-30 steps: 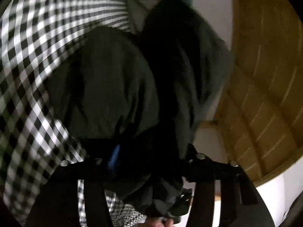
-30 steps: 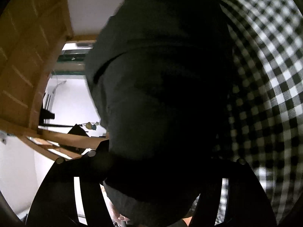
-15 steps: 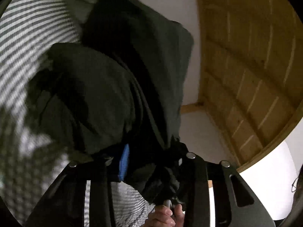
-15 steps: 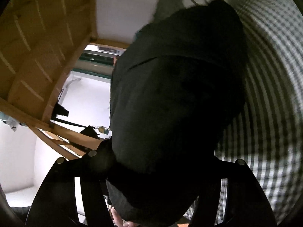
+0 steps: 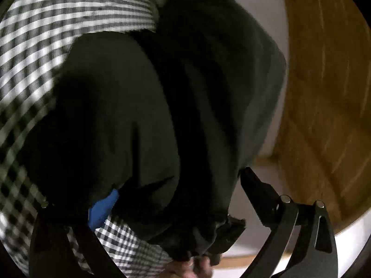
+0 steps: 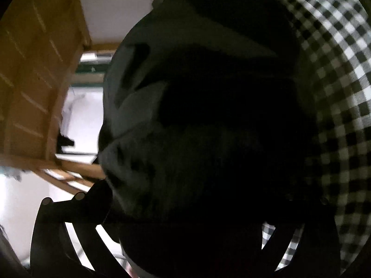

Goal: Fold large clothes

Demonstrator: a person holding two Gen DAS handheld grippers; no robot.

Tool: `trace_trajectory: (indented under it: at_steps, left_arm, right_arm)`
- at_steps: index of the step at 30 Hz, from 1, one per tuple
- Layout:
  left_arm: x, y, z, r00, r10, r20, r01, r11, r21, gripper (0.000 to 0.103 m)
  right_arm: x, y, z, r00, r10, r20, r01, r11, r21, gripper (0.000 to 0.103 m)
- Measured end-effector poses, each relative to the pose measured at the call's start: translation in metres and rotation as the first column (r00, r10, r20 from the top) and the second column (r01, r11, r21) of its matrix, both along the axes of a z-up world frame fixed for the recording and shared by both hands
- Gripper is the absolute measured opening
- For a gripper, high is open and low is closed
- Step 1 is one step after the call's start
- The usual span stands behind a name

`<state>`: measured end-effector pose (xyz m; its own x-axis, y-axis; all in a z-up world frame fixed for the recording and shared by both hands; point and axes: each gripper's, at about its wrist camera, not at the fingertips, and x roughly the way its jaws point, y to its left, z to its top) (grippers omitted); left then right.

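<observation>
Item: dark garment [image 5: 162, 106], bunched and thickly folded, lying on the black-and-white checked cloth [image 5: 46, 34]. At your left gripper [image 5: 162, 210] the jaws have just been opening and now stand wide apart; the garment's near end sits between them, draped against the inner face of the left finger, while the right finger [image 5: 259, 192] stands clear of the fabric with pale wall showing past it. A blue pad [image 5: 102, 208] shows on the left finger just under the cloth edge. A hand [image 5: 194, 266] shows below the jaws, at the garment's hem. At your right gripper [image 6: 192, 210] the jaws have likewise just been opening and stand spread; the same dark garment [image 6: 208, 115] fills the gap and hides the right finger almost wholly, and the left finger [image 6: 95, 206] touches or nearly touches the fabric's edge, you cannot tell which. Long axis: runs away from both sets of jaws, forward along the fingers. Labels or writing: none legible; both views are blurred and dark. Wooden panelling [image 5: 324, 92] lies beyond your left gripper's right finger.
</observation>
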<state>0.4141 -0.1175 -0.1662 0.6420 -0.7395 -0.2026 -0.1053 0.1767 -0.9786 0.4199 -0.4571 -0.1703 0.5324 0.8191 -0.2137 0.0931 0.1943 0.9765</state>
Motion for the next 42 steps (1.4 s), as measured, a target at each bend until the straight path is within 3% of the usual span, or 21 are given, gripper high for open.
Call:
trace_trajectory:
  at_steps: [5, 8, 10, 13, 16, 17, 20, 25, 26, 28, 29, 30, 31, 32, 34, 37, 40, 41, 42]
  left_arm:
    - [-0.034, 0.013, -0.001, 0.99, 0.097, -0.106, -0.095, 0.995, 0.025, 0.098]
    - [-0.04, 0.008, 0.005, 0.982, 0.101, -0.161, -0.094, 0.994, 0.049, 0.098]
    - [-0.058, 0.017, -0.002, 0.96, 0.137, -0.242, -0.124, 0.99, 0.068, 0.097]
    - [-0.053, 0.016, -0.011, 0.953, 0.169, -0.25, -0.156, 0.985, 0.071, 0.098]
    - [-0.031, 0.01, -0.041, 0.942, 0.142, -0.303, -0.154, 0.988, -0.017, 0.098]
    - [-0.023, 0.002, -0.046, 0.953, 0.126, -0.275, -0.152, 0.986, -0.075, 0.098]
    - [0.003, -0.009, -0.04, 0.969, 0.139, -0.206, -0.153, 0.987, -0.051, 0.099]
    - [0.031, -0.015, -0.036, 0.97, 0.092, -0.226, -0.098, 0.995, -0.018, 0.097]
    - [0.033, -0.013, -0.036, 0.974, 0.086, -0.21, -0.093, 0.995, -0.024, 0.094]
    - [0.029, -0.01, -0.03, 0.988, 0.087, -0.131, -0.09, 0.996, -0.016, 0.063]
    - [0.026, -0.009, -0.027, 0.992, 0.082, -0.098, -0.083, 0.997, -0.003, 0.062]
    - [0.019, -0.007, -0.027, 0.993, 0.084, -0.08, -0.086, 0.996, -0.015, 0.062]
    - [0.013, -0.006, -0.028, 0.993, 0.093, -0.067, -0.095, 0.995, -0.029, 0.078]
    - [0.011, -0.005, -0.025, 0.993, 0.108, -0.047, -0.109, 0.994, -0.024, 0.086]
    - [0.012, -0.011, -0.017, 0.992, 0.128, -0.009, -0.127, 0.99, 0.055, 0.095]
    - [0.015, -0.022, -0.012, 0.988, 0.154, 0.031, -0.156, 0.984, 0.085, 0.097]
    - [0.021, -0.032, -0.01, 0.987, 0.163, 0.018, -0.164, 0.976, 0.141, 0.097]
    - [0.023, -0.036, -0.01, 0.987, 0.163, 0.01, -0.163, 0.977, 0.137, 0.097]
    - [0.026, -0.035, -0.012, 0.985, 0.173, 0.003, -0.172, 0.982, 0.074, 0.097]
  right_arm:
    - [0.004, -0.002, -0.005, 0.999, 0.035, -0.018, -0.034, 0.999, 0.033, 0.101]
    - [0.004, -0.006, -0.009, 0.999, 0.053, -0.012, -0.053, 0.998, 0.038, 0.101]
    - [0.004, -0.007, -0.011, 0.998, 0.057, -0.01, -0.056, 0.997, 0.046, 0.1]
    - [0.002, -0.009, -0.014, 0.998, 0.062, -0.003, -0.062, 0.997, 0.05, 0.1]
    - [-0.001, -0.009, -0.016, 0.998, 0.061, 0.001, -0.06, 0.997, 0.045, 0.1]
    - [-0.001, -0.009, -0.015, 0.998, 0.061, 0.002, -0.061, 0.997, 0.043, 0.1]
    - [-0.004, -0.015, -0.02, 0.998, 0.066, 0.012, -0.066, 0.997, 0.041, 0.1]
    - [-0.002, -0.014, -0.029, 0.998, 0.07, -0.001, -0.069, 0.995, 0.069, 0.09]
    - [-0.003, -0.014, -0.031, 0.998, 0.066, 0.002, -0.066, 0.995, 0.076, 0.083]
    - [-0.004, -0.011, -0.034, 0.998, 0.055, 0.003, -0.055, 0.993, 0.101, 0.075]
    - [-0.005, -0.011, -0.035, 0.999, 0.047, 0.006, -0.048, 0.993, 0.104, 0.074]
    - [-0.006, -0.01, -0.034, 0.999, 0.045, 0.008, -0.045, 0.994, 0.098, 0.074]
    - [-0.006, -0.009, -0.033, 0.999, 0.048, 0.004, -0.048, 0.995, 0.091, 0.074]
    - [-0.005, -0.008, -0.033, 0.998, 0.058, 0.004, -0.058, 0.995, 0.078, 0.074]
    - [-0.005, -0.007, -0.033, 0.998, 0.068, 0.004, -0.068, 0.995, 0.073, 0.074]
    - [-0.005, -0.007, -0.036, 0.997, 0.079, 0.001, -0.079, 0.995, 0.058, 0.074]
    - [-0.005, -0.005, -0.034, 0.995, 0.098, 0.002, -0.098, 0.995, 0.005, 0.074]
    - [-0.005, -0.004, -0.033, 0.995, 0.097, 0.003, -0.097, 0.995, 0.001, 0.074]
    - [-0.006, -0.005, -0.033, 0.995, 0.099, 0.008, -0.099, 0.995, 0.002, 0.074]
